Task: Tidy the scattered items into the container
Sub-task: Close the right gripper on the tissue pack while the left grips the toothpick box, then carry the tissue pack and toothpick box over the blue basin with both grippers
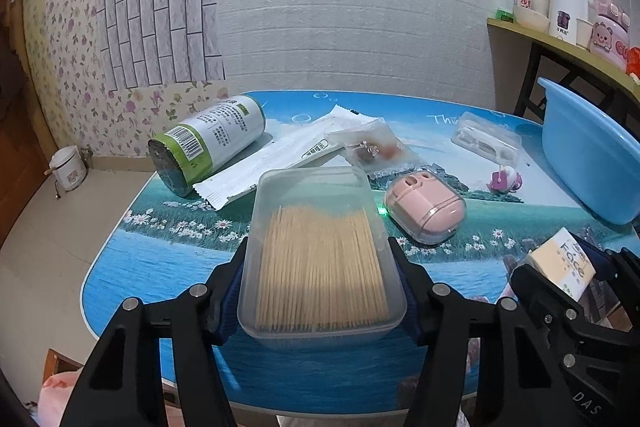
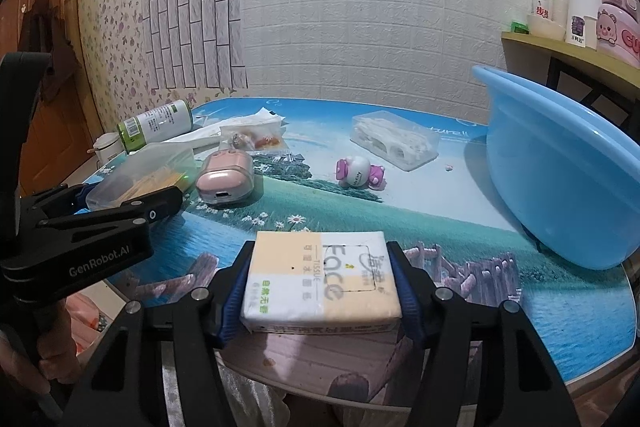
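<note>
A clear plastic box of toothpicks (image 1: 316, 195) sits near the table's front edge. My left gripper (image 1: 319, 255) is shut on it, with the blue pads pressing both long sides. In the right wrist view this box (image 2: 140, 175) shows at the left, its far end tilted upward. My right gripper (image 2: 320, 251) is shut on a yellow-and-white tissue pack (image 2: 320, 279) at the front edge. The blue basin (image 2: 560, 167) stands at the table's right side, leaning, and what is inside it is hidden.
On the picture-printed table (image 1: 160, 267) lie a green-labelled can (image 1: 208, 143) on its side, a long white sachet (image 1: 272, 163), a clear snack bag (image 1: 372, 147), a pink earbud case (image 1: 424, 207), a clear box of white pieces (image 2: 394, 139) and a small pink-white toy (image 2: 360, 173). A cluttered shelf (image 2: 560, 47) stands behind the basin.
</note>
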